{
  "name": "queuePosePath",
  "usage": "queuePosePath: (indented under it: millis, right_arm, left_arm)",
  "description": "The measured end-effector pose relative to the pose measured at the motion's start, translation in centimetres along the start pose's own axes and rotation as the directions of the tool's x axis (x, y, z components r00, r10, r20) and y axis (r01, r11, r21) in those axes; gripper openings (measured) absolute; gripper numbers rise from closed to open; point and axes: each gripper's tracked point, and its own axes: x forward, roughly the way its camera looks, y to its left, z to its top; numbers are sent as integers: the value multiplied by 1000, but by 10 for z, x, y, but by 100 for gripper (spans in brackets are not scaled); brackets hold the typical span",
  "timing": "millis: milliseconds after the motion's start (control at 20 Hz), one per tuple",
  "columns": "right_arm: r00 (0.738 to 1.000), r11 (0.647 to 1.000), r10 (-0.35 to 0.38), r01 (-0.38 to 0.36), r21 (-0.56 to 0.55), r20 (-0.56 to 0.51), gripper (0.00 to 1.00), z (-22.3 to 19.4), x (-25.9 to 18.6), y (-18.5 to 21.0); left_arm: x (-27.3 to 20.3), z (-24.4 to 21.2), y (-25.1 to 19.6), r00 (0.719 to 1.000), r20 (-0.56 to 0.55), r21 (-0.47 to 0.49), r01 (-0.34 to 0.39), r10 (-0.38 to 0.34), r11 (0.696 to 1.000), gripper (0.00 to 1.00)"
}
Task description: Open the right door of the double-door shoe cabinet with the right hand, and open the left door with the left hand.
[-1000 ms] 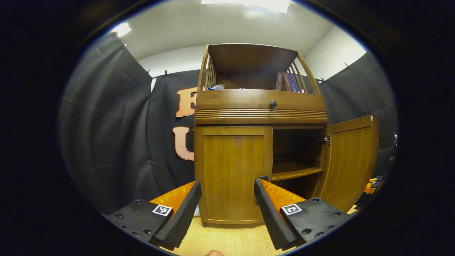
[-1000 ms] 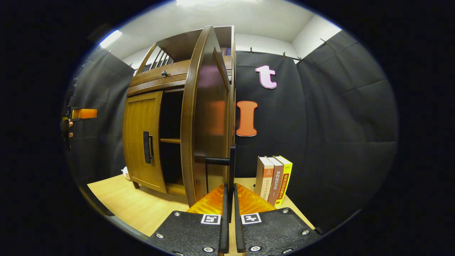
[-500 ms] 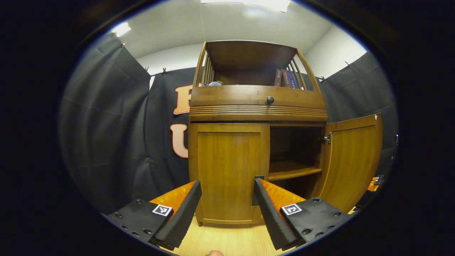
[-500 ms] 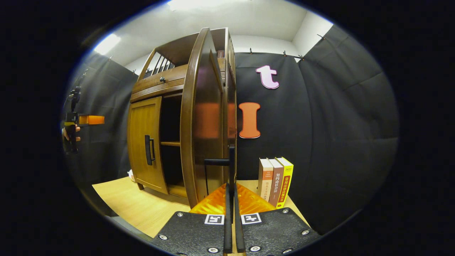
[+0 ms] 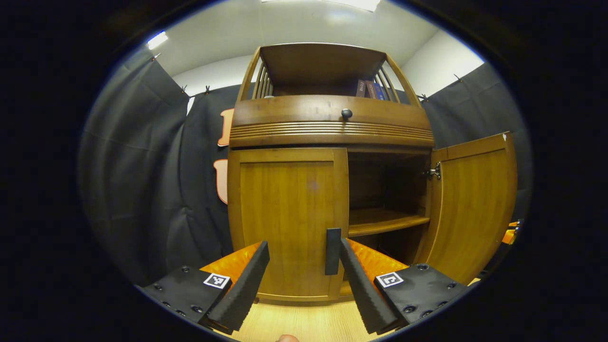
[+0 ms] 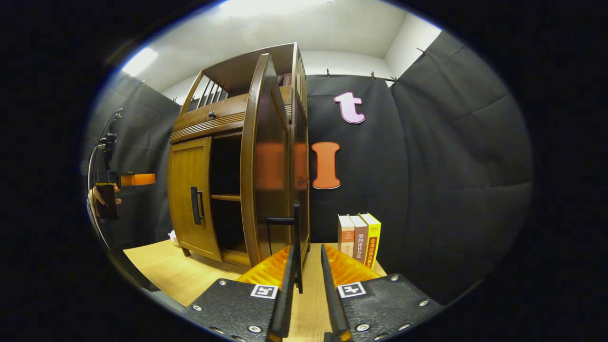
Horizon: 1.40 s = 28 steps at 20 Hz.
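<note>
The wooden shoe cabinet (image 5: 327, 123) stands on the table. Its left door (image 5: 285, 213) is closed, with a dark vertical handle (image 5: 332, 251). My left gripper (image 5: 300, 268) is open close in front of this door, and the handle stands between its fingers, just beside the right one. The right door (image 5: 475, 204) is swung wide open, baring a dark inner shelf (image 5: 384, 221). In the right gripper view this door (image 6: 266, 180) shows edge-on, its handle (image 6: 296, 247) close to the left finger of my right gripper (image 6: 308, 280), whose fingers are parted. The left gripper (image 6: 135, 179) shows far left, held by a hand (image 6: 97, 199).
Three upright books (image 6: 358, 237) stand on the wooden table (image 6: 166, 270) right of the cabinet. More books (image 5: 368, 88) sit on the cabinet's top shelf above a drawer with a round knob (image 5: 346, 113). Black cloth walls surround the booth.
My left gripper has moved closer to the left door, so its handle now lies between the fingers. The right gripper's fingers have parted off the right door's handle.
</note>
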Motion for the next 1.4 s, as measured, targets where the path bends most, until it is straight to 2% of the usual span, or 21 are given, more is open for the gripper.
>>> queuePosePath:
  millis: [100, 150, 200, 250, 300, 400, 450, 500, 550, 600, 650, 750, 850, 900, 1050, 1100, 1250, 1400]
  right_arm:
    - [999, 999, -49, 50, -22, 10, 42, 4, -6, -14]
    - [997, 997, -71, 72, -34, 16, 47, 8, -9, -19]
    - [996, 995, -92, 93, -44, 21, 62, 9, -12, -25]
    - [993, 992, -115, 116, -53, 24, 70, 9, -14, -30]
    - [991, 989, -132, 133, -64, 26, 69, 10, -15, -35]
    - [988, 984, -155, 156, -84, 25, 85, 9, -17, -42]
    - [986, 982, -163, 164, -89, 23, 83, 8, -18, -44]
    - [985, 981, -172, 173, -88, 19, 86, 6, -18, -48]
    - [983, 980, -183, 183, -81, 16, 96, 5, -21, -52]
    - [981, 979, -192, 193, -68, 16, 92, 4, -22, -56]
    - [979, 978, -203, 203, -52, 17, 98, 4, -22, -61]
    - [974, 974, -224, 225, -23, 14, 98, 2, -21, -70]
    - [971, 971, -241, 241, -2, 3, 88, -3, -22, -78]
    - [969, 969, -247, 247, 7, -1, 98, -4, -22, -81]
    - [964, 963, -265, 264, 44, -2, 98, -6, -25, -91]
    - [964, 962, -267, 266, 55, -2, 93, -5, -25, -94]
    - [963, 960, -269, 268, 75, -7, 93, -8, -26, -97]
    - [964, 961, -266, 266, 75, -16, 93, -12, -24, -97]
  left_arm:
    - [13, -12, -9, 1000, -10, 7, 8, -8, 1000, 98]
    - [22, -17, -14, 1000, -15, 8, 14, -14, 1000, 94]
    - [31, -23, -17, 1000, -21, 6, 18, -18, 1000, 94]
    - [39, -30, -20, 999, -31, 3, 25, -25, 1000, 94]
    - [46, -37, -23, 999, -40, -2, 28, -28, 1000, 94]
    - [61, -46, -29, 998, -48, -17, 33, -34, 999, 96]
    - [73, -50, -32, 998, -52, -25, 34, -36, 999, 96]
    - [81, -53, -34, 998, -53, -31, 36, -38, 999, 96]
    - [90, -58, -37, 997, -58, -36, 40, -42, 999, 97]
    - [97, -65, -41, 996, -73, -46, 44, -47, 998, 96]
    - [103, -72, -45, 995, -88, -62, 50, -56, 997, 96]
    - [116, -84, -52, 992, -107, -87, 63, -72, 994, 95]
    - [129, -92, -52, 992, -113, -79, 52, -61, 995, 95]
    - [134, -95, -51, 992, -115, -71, 45, -53, 996, 94]
    - [145, -104, -49, 992, -122, -71, 32, -40, 997, 94]
    - [149, -107, -49, 991, -127, -68, 27, -36, 997, 92]
    - [155, -114, -50, 990, -138, -61, 27, -35, 998, 92]
    - [160, -113, -52, 991, -131, -57, 32, -39, 998, 65]
